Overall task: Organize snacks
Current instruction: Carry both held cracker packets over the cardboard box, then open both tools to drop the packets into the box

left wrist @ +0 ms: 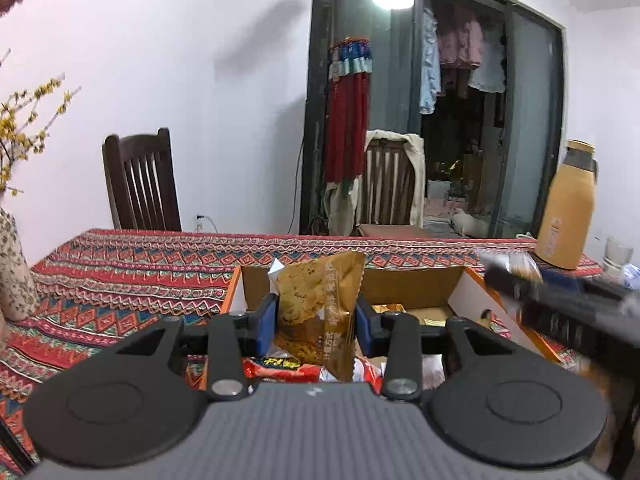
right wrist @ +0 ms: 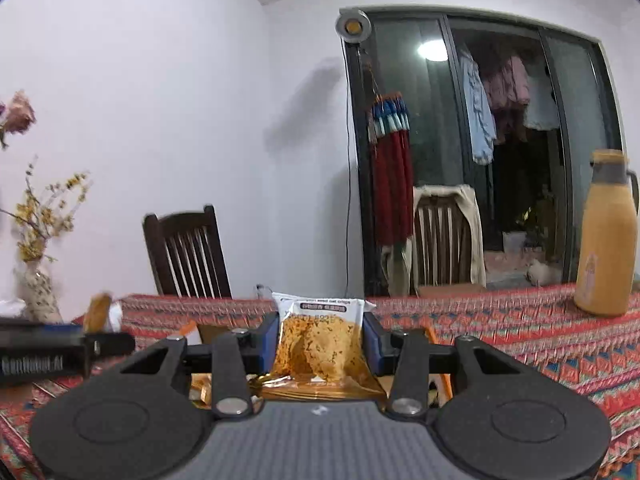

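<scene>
- The vase [left wrist: 14, 264] of yellow sprigs stands at the bench's [left wrist: 120, 272] left edge; a wide sweep of the left claw [left wrist: 316, 320] that way could, I judge, tip it.
- The left claw is clamped on a brown cracker packet [left wrist: 316, 304], gripped across its middle and raised above the open cardboard box [left wrist: 412, 284]. The packet leans and is slick film, so it may slide out and drop back among the red wrappers [left wrist: 280, 366] below.
- In the right wrist view, the right claw [right wrist: 320, 342] is clamped on a white-topped cracker packet [right wrist: 320, 340], also lifted off the bench. The pads squeeze the crackers themselves; a harder pinch would likely crumble them.
- The two claws are close together: the right one shows blurred just beside the box's right wall. Crossing paths could knock a packet loose.
- The tan flask [left wrist: 566, 208] and glass [left wrist: 618, 252] stand far right; a careless swing there risks toppling them.
</scene>
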`<state>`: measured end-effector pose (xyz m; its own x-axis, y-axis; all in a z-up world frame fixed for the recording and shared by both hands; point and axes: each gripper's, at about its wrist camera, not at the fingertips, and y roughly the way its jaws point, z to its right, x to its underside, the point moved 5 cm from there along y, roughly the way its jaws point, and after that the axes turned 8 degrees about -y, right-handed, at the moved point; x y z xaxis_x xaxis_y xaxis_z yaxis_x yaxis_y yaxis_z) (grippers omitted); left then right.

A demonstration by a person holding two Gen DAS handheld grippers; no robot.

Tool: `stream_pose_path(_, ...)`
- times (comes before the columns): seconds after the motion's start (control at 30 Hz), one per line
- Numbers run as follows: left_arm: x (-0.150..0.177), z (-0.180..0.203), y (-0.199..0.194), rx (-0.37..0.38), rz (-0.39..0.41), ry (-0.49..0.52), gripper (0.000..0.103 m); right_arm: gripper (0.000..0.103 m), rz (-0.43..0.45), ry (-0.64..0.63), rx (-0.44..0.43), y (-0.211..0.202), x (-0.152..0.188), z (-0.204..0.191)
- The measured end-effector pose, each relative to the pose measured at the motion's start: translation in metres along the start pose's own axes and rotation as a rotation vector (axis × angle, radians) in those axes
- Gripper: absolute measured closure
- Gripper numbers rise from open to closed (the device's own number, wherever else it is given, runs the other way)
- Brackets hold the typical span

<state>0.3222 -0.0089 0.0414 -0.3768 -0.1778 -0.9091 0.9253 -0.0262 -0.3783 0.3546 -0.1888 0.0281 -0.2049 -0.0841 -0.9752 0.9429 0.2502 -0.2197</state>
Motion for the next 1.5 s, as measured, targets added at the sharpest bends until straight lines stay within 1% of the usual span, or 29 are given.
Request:
stream_pose_path(0.07, 0.003, 0.000, 0.016, -0.015, -0.017, 0.003, 0.063, 0.061, -0.019, -0.022, 0.002, 0.006, 0.006, 0.001)
stream_pose_path(0.17, 0.005, -0.002, 0.033, -0.028, -0.027, 0.001, 0.063, 0.061, -0.030, 0.000, -0.026, 0.011, 0.009, 0.002)
stream_pose_path(0.3, 0.014, -0.010, 0.049, -0.047, -0.046, -0.015, 0.063, 0.061, -0.082, -0.015, -0.016, 0.022, 0.020, 0.000)
stream_pose_path(0.47, 0.020, -0.018, 0.057, -0.060, -0.067, -0.029, 0.062, 0.061, -0.130, -0.031, 0.002, 0.036, 0.029, -0.003)
stream_pose_path(0.53, 0.019, -0.019, 0.052, -0.063, -0.055, -0.033, 0.057, 0.057, -0.140, -0.035, 0.003, 0.037, 0.032, -0.003)
stream_pose_path(0.57, 0.018, -0.020, 0.050, -0.058, -0.047, -0.038, 0.050, 0.056, -0.141, -0.035, 0.005, 0.036, 0.033, -0.003)
stream_pose_path(0.6, 0.016, -0.021, 0.047, -0.060, -0.033, -0.045, 0.037, 0.049, -0.142, -0.035, 0.007, 0.035, 0.033, -0.003)
stream_pose_path(0.63, 0.015, -0.022, 0.043, -0.067, -0.014, -0.050, 0.027, 0.036, -0.144, -0.030, -0.001, 0.035, 0.032, -0.003)
stream_pose_path(0.67, 0.013, -0.023, 0.040, -0.076, 0.008, -0.055, 0.010, 0.027, -0.142, -0.023, -0.005, 0.033, 0.032, -0.003)
stream_pose_path(0.7, 0.010, -0.025, 0.036, -0.088, 0.029, -0.064, 0.000, 0.011, -0.135, -0.018, -0.003, 0.031, 0.031, -0.001)
stream_pose_path(0.73, 0.008, -0.026, 0.033, -0.095, 0.046, -0.073, 0.000, 0.003, -0.124, -0.017, 0.005, 0.029, 0.029, 0.000)
stream_pose_path(0.8, 0.004, -0.026, 0.030, -0.095, 0.049, -0.080, 0.000, 0.000, -0.111, -0.012, 0.013, 0.026, 0.027, 0.001)
stream_pose_path(0.93, 0.002, -0.026, 0.031, -0.113, 0.040, -0.087, 0.000, 0.000, -0.131, -0.005, 0.013, 0.027, 0.027, 0.002)
stream_pose_path(1.03, 0.001, -0.024, 0.026, -0.120, 0.042, -0.079, 0.000, 0.000, -0.118, 0.002, 0.010, 0.022, 0.025, 0.002)
stream_pose_path(1.23, 0.000, -0.025, 0.003, -0.139, 0.052, -0.069, 0.000, 0.000, -0.105, 0.008, 0.000, 0.013, 0.024, -0.002)
stream_pose_path(1.37, 0.005, -0.035, -0.014, -0.169, 0.043, -0.083, 0.000, 0.000, -0.094, -0.019, 0.000, 0.010, 0.022, -0.008)
stream_pose_path(1.5, 0.014, -0.047, -0.034, -0.179, 0.038, -0.092, 0.000, 0.000, -0.072, -0.018, 0.000, 0.000, 0.014, -0.010)
